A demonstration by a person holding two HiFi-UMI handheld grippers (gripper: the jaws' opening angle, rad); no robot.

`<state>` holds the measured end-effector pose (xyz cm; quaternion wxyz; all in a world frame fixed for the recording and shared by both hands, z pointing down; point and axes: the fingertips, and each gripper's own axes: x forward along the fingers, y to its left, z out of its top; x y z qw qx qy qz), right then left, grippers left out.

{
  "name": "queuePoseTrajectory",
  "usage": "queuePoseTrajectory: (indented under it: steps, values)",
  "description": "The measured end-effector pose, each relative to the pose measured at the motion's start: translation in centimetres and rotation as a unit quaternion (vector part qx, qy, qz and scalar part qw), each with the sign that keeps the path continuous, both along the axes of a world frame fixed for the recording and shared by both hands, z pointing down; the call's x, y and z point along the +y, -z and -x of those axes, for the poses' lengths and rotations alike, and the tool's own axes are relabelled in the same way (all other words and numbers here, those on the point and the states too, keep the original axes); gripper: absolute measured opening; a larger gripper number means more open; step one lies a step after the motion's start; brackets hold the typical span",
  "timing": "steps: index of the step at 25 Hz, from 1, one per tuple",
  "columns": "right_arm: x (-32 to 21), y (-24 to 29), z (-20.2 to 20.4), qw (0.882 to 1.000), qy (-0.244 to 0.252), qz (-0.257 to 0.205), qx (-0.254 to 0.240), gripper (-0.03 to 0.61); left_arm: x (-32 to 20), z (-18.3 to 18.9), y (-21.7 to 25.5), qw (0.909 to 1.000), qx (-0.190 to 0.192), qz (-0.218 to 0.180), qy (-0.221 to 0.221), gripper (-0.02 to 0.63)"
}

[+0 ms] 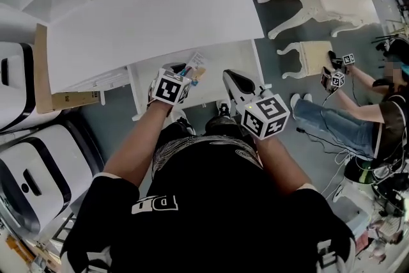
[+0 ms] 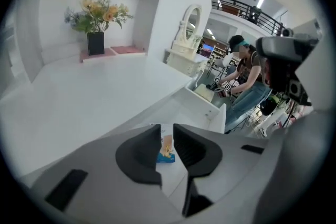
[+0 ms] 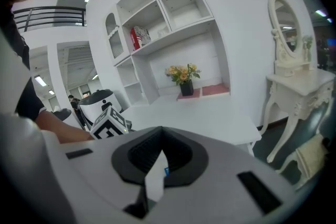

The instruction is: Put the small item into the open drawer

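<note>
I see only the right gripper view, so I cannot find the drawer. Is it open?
Observer: Yes. In the head view the drawer stands open under the desk's front edge.
Operator: Is anything inside it?
Observer: A packet appears to lie in it, close to the left gripper.
Operator: Does the left gripper hold it?
Observer: No. In the left gripper view the jaws stand slightly apart, and the packet shows through the gap, beyond them.

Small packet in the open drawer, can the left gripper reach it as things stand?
Probably yes: the packet lies uncovered in the drawer, straight ahead of the left gripper, nothing between. Its narrowly parted jaws would need opening wider.
</note>
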<state>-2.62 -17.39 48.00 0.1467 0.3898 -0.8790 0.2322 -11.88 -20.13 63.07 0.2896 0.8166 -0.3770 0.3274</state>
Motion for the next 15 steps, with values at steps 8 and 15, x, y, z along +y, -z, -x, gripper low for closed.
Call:
queuePoseTrajectory:
  steps: [8,15]
  values:
    - [1.3,1.5,1.5,0.999,-0.027,-0.028,0.0,0.009,1.8,1.7,3.4,0.9982,0.061,0.001,0.001,0.015]
    - [1.3,2.6,2.0,0.999,-0.014,-0.016,-0.027,0.008,3.3,2.1,8.7,0.9951,0.09,-0.04,0.004,0.015]
